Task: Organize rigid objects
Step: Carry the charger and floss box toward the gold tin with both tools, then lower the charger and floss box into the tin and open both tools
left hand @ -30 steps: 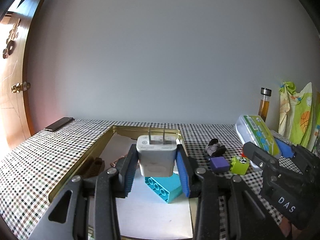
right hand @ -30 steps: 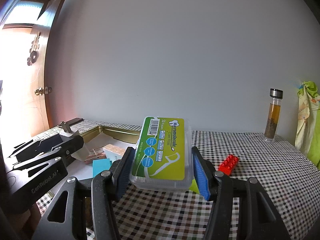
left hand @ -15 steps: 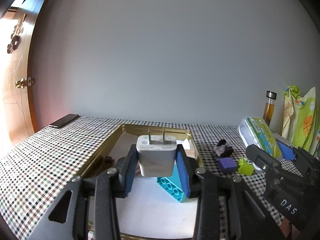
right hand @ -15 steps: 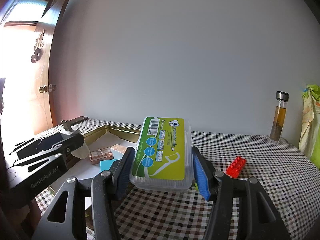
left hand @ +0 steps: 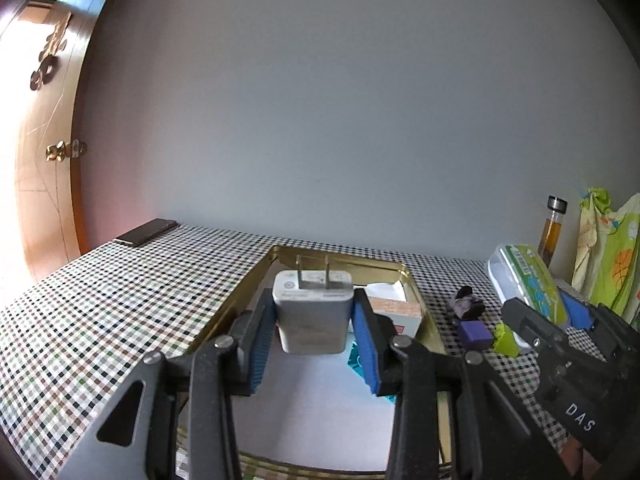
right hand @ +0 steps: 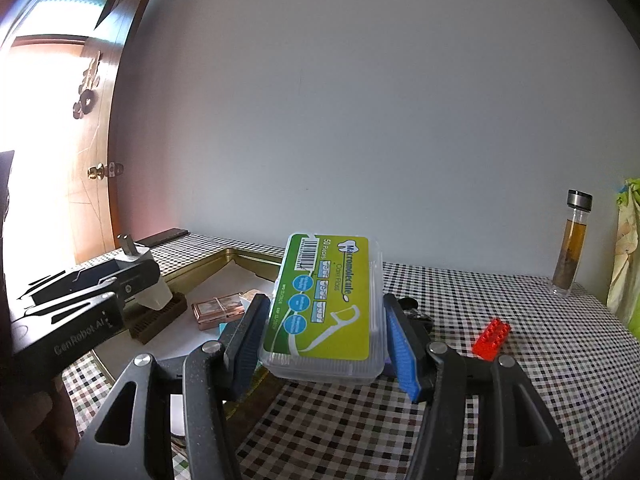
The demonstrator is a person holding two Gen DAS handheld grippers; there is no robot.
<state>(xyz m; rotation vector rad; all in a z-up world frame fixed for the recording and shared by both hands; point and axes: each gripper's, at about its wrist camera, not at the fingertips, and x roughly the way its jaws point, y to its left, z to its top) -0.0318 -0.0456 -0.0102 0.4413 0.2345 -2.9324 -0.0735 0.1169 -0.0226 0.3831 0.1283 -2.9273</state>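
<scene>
Carrying two items at once over the checked table (left hand: 120, 300): left gripper (left hand: 316, 344) clamped on white plug adapter (left hand: 312, 316), prongs up, blue pads flat on both sides; right gripper (right hand: 326, 340) clamped on clear floss-pick box (right hand: 326, 304) with green label, pads on its long edges. Adapter hanging above the gold tray (left hand: 340, 256), over the bare white floor near the front; teal brick (left hand: 356, 356) just below and right of it, wooden-topped block (left hand: 394, 312) behind. Floss box hovering at the tray's right rim, above the cloth, not yet over the tray. Step in hand looks like placement into the tray. Suggested: drop the adapter first onto the open white patch left of the teal brick, lowering until its base sits before releasing, since a tall narrow body tips easily. Keep left tool clear of brown comb-like piece (right hand: 158, 318) and copper case (right hand: 218, 310) seen from the right view. Then bring floss box in flat, long side parallel to a tray wall to save room. Watch tool-to-tool clearance; both sit close. Still loose on cloth: purple cube (left hand: 474, 334), green piece (left hand: 505, 336), dark lump (left hand: 466, 306), red brick (right hand: 491, 338).
</scene>
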